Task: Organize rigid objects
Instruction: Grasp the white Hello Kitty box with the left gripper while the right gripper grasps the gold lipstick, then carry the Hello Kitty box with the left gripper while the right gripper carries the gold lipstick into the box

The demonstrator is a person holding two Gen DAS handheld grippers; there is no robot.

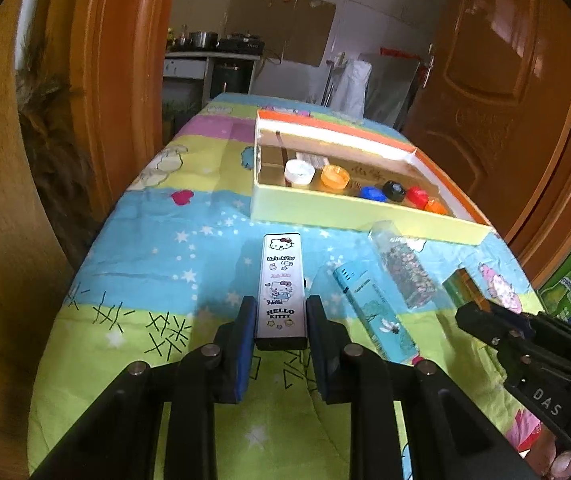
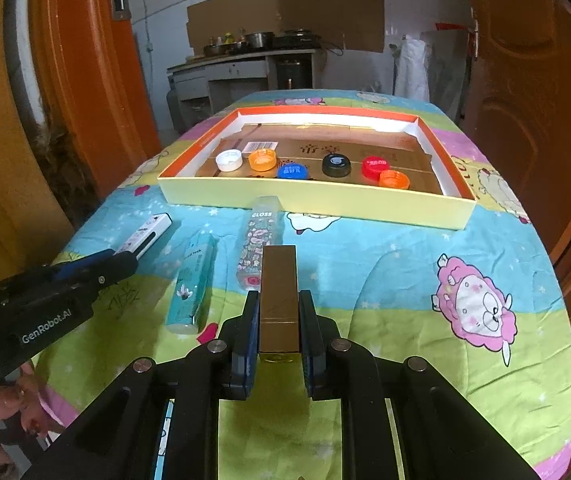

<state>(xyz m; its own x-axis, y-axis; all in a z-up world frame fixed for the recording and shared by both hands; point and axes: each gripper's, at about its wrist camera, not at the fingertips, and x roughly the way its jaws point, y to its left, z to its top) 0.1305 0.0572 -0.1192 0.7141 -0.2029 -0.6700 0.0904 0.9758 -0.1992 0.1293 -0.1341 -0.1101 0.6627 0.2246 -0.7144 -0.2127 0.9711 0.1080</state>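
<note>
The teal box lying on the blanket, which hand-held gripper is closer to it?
Right, I think, narrowly. The right hand-held gripper, clamping a gold box, sits just beside the teal box. The left hand-held gripper, holding the Hello Kitty box, flanks its other side.

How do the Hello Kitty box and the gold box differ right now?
The Hello Kitty box is white with cartoon prints; the gold box is plain metallic. The left gripper holds the first, the right gripper the second. Both are long, slim and clamped at their near ends.
</note>
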